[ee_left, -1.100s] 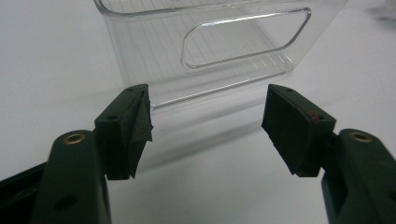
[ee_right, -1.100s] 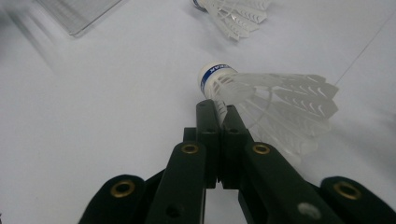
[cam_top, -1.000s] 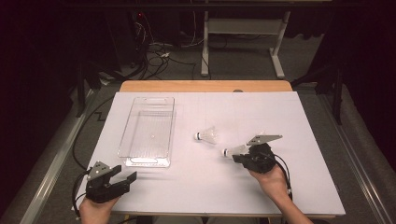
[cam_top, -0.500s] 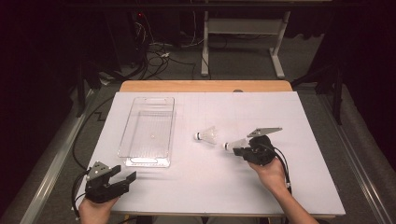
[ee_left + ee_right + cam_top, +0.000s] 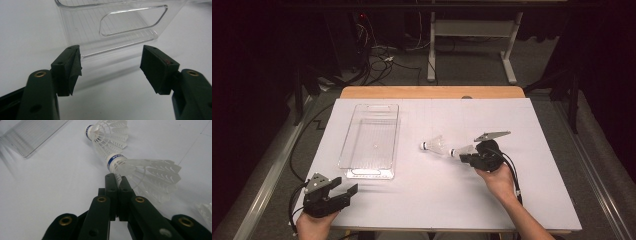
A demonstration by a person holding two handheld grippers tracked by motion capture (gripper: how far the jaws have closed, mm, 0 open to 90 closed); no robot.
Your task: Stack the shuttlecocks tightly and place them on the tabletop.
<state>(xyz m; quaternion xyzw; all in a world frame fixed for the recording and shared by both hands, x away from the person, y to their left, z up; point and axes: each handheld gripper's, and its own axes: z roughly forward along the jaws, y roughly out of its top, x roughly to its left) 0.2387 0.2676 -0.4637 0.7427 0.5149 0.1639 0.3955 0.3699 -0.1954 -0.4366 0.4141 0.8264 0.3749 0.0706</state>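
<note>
The right gripper (image 5: 117, 178) is clamped on a white feathered shuttlecock with a blue-banded cork (image 5: 140, 173), right of the clear plastic tray (image 5: 372, 140). A second white shuttlecock (image 5: 433, 145) lies between them. The left gripper (image 5: 110, 67) stands open and empty before the tray's near end.

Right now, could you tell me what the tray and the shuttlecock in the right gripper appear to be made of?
The tray looks like clear, glossy hard plastic: the table shows through its ribbed walls. The held shuttlecock seems to have a moulded white plastic skirt, going by its uniform translucent vanes, and a white base with a blue band; whether that base is cork or foam I cannot tell.
</note>
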